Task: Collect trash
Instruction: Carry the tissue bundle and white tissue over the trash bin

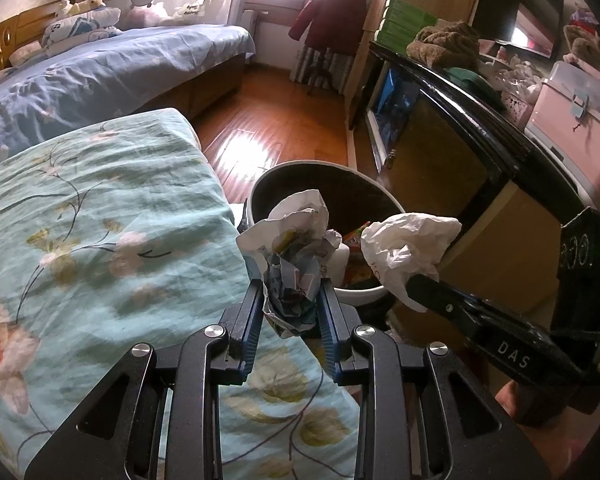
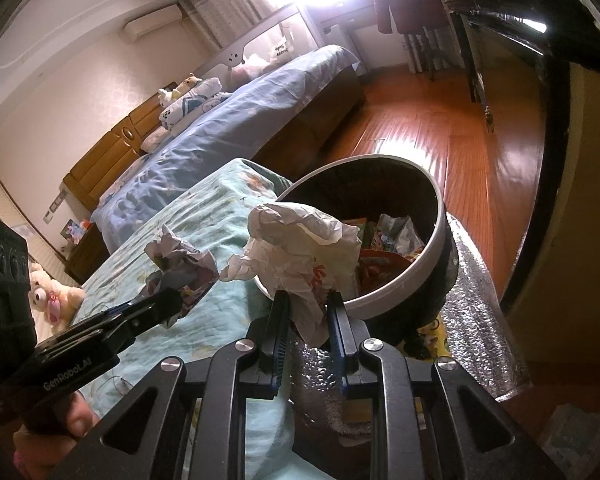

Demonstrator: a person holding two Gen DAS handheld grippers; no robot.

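Gripping a crumpled printed paper wad [image 1: 290,280], the left tongs [image 1: 288,304] sit beside the right tongs [image 2: 308,312], clamped on a crumpled white bag [image 2: 304,248], both at the near rim of the trash bin [image 1: 364,294] beside the floral bed edge [image 1: 220,200].

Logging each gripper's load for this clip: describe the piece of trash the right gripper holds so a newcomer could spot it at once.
Start at the round white-rimmed bin on the wood floor beside the floral bed cover. Just in front of its near rim, the right gripper pinches a crumpled white wad. Unlike the printed, bluish paper ball in the left gripper, it is almost plain white with small red marks.
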